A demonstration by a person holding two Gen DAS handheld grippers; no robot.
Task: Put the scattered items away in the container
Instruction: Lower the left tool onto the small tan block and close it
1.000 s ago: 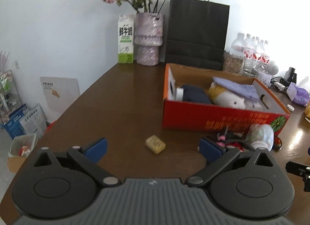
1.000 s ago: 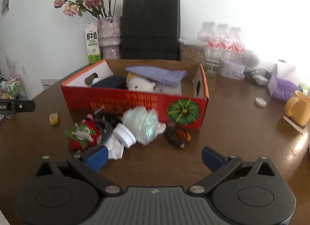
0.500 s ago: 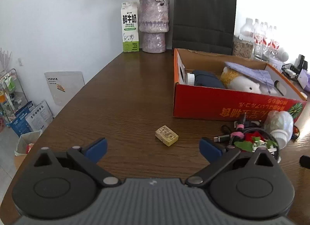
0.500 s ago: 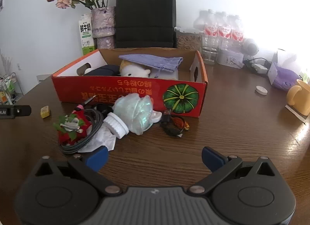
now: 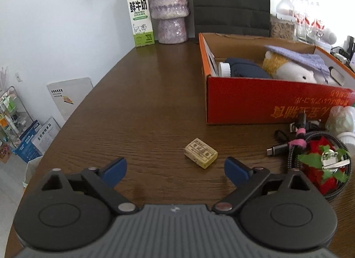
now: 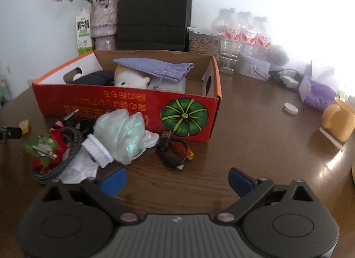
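Observation:
A red cardboard box (image 5: 255,100) (image 6: 93,100) on the brown table holds a plush toy (image 6: 131,79), a purple cloth and a dark item. In front of it lie a small yellow block (image 5: 200,152) (image 6: 24,124), a coiled cable (image 5: 310,138), a red and green ornament (image 6: 45,150), a crumpled pale bag with a white cap (image 6: 119,133) and a dark cable bundle (image 6: 173,149). My left gripper (image 5: 175,170) hovers just short of the yellow block, jaws wide and closing, nothing between them. My right gripper (image 6: 176,180) hangs short of the pile, jaws wide and closing, empty.
A milk carton (image 5: 139,16), a purple vase (image 5: 169,9) and a black paper bag (image 6: 154,11) stand behind the box. Water bottles (image 6: 241,34), a yellow mug (image 6: 338,119) and a white lid (image 6: 290,108) are to the right. The table's left edge drops to floor clutter (image 5: 26,133).
Both grippers have moved forward and down toward the table. The yellow block and the pile look larger and nearer. Both pairs of jaws have narrowed slightly.

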